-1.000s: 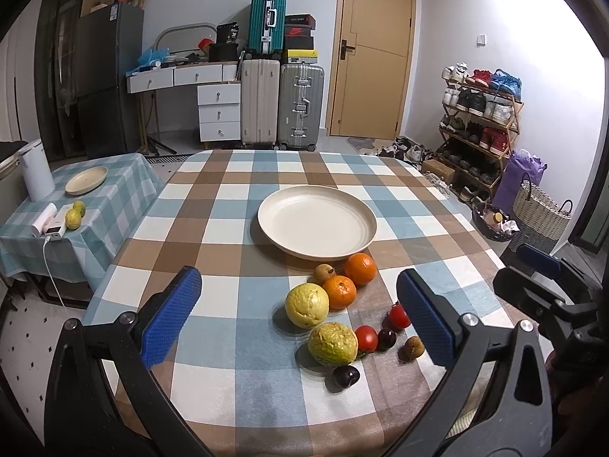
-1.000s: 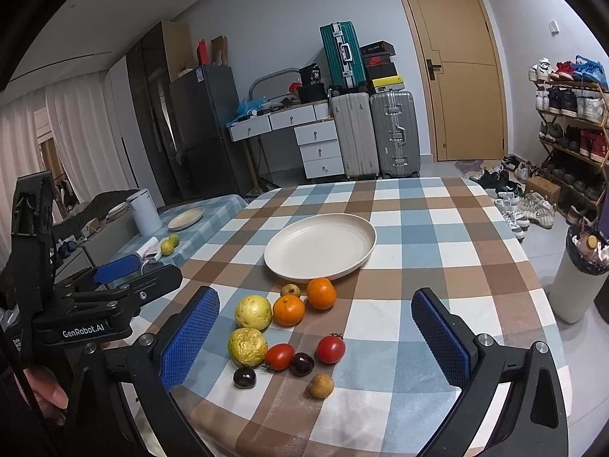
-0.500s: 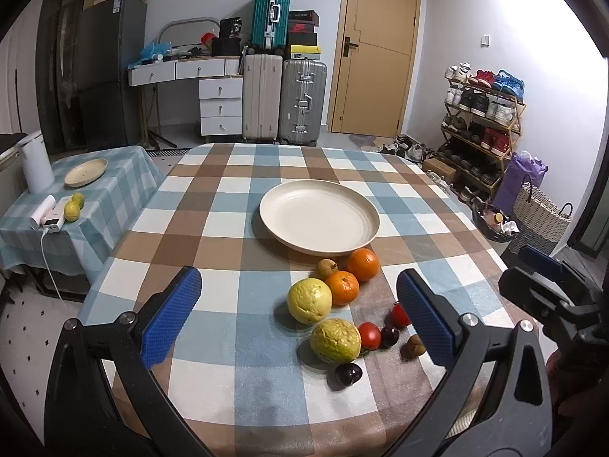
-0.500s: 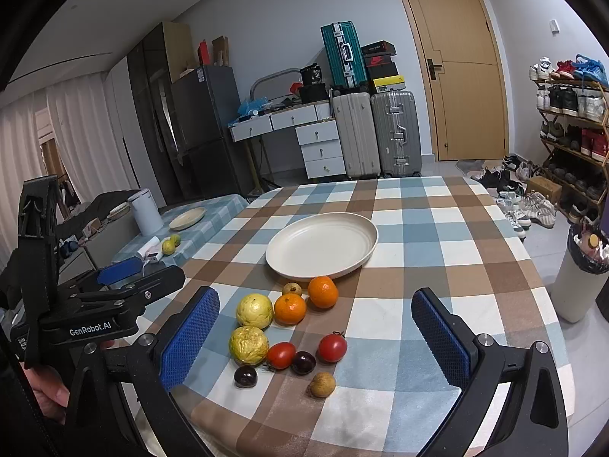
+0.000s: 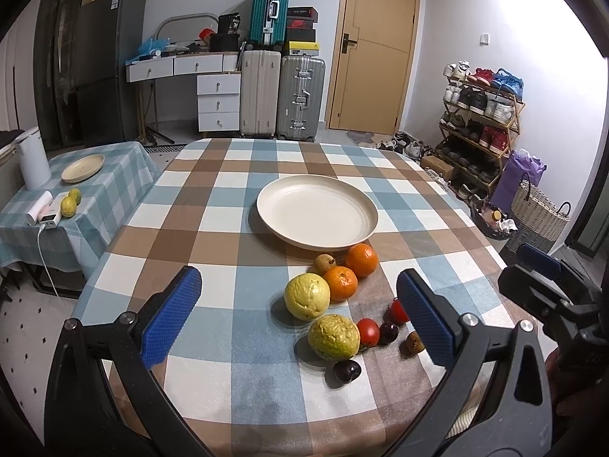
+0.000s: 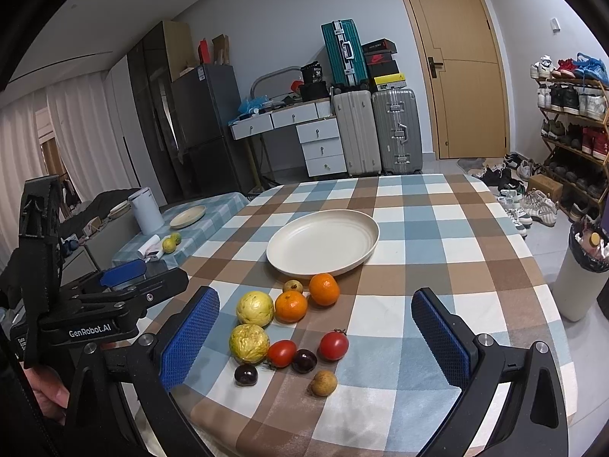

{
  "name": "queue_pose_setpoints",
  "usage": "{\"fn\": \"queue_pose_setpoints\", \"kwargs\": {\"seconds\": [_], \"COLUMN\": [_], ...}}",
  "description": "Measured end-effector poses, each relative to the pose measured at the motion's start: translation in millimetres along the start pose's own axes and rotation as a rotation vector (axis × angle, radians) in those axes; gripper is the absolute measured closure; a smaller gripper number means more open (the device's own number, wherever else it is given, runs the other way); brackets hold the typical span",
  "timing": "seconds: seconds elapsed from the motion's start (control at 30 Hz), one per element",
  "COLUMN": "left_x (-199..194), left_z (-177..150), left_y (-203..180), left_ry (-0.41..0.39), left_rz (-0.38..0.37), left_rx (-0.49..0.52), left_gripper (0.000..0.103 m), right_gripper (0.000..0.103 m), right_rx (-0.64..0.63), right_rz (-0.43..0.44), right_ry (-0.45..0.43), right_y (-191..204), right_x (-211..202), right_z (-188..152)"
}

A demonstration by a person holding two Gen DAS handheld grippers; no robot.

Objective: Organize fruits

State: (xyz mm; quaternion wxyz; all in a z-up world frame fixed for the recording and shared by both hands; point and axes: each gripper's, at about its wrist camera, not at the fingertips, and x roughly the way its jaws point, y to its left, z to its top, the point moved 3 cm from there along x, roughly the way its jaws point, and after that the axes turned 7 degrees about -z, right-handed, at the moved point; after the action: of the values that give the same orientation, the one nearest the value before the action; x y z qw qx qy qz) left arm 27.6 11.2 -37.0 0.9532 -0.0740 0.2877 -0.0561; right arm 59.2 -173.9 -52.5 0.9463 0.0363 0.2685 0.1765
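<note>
Before bare plate (image 6: 323, 243), clustered fruits (image 6: 291, 323)

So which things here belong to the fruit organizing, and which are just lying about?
Job:
cream plate
two oranges
two yellow fruits
two tomatoes
two dark plums
left gripper
right gripper

Lying about:
suitcases
shoe rack
white kettle

Round yellow, orange, red and dark fruits (image 6: 291, 306) cluster at six o'clock of the empty cream plate (image 6: 323, 242).
</note>
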Motion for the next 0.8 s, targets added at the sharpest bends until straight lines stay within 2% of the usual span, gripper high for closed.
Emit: {"fn": "queue_pose_setpoints", "kwargs": {"seconds": [0.23, 0.4, 0.63, 0.8], "left_x": [8.5, 26.3, 63.4, 93.2], "left_z": [-5.6, -8.2, -9.4, -11.4], "left_y": [-2.0, 2.4, 17.9, 33.2], "left_ry": [0.013, 0.049, 0.124, 0.188], "left_rz": [0.002, -0.016, -0.056, -0.119], "left_rx": [0.003, -0.008, -0.045, -0.087], "left_gripper": [0.001, 0.001, 0.001, 0.001], "right_gripper": [0.000, 0.000, 0.000, 0.000], "right_rx": [0.004, 0.011, 0.035, 0.058], "right_rz": [0.005, 0.012, 0.029, 0.053], "right_ry": [0.009, 0.018, 0.050, 0.078], "right_y": [0.4, -1.5, -13.3, -22.6], "right_x": [4.2, 12.4, 33.6, 53.3], "right_z": [-4.4, -9.3, -15.5, -19.0]}}
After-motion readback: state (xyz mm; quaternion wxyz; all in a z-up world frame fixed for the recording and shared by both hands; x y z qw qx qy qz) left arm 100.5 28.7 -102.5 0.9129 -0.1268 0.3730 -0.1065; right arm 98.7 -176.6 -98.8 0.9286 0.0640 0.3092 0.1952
